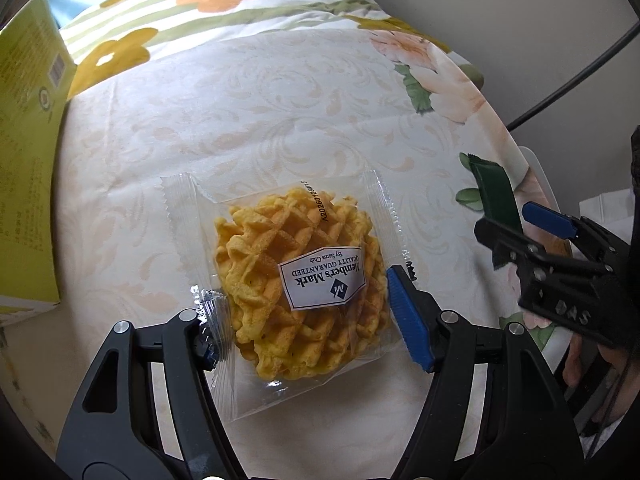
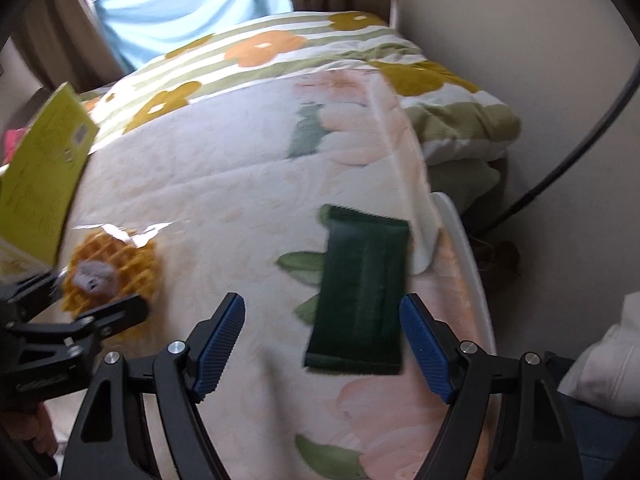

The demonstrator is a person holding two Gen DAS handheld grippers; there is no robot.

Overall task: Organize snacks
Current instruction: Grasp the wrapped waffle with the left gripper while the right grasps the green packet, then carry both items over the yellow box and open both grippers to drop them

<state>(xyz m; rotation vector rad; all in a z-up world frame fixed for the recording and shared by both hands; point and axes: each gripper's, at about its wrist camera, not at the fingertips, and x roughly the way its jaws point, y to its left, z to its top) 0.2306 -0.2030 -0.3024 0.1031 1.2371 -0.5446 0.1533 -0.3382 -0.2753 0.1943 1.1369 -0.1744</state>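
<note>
while both snacks lie unsorted on the surface [image 1: 280, 92], our left gripper [image 1: 308, 316] clamps the waffle packet [image 1: 296, 280]; our right gripper [image 2: 322, 344] gapes, straddling the green packet [image 2: 360, 296].

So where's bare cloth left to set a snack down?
Widest patch: beyond the waffle pack, between the yellow-green box and the dark green packet, up to the striped quilt. Crowded near both hand-held grippers.
</note>
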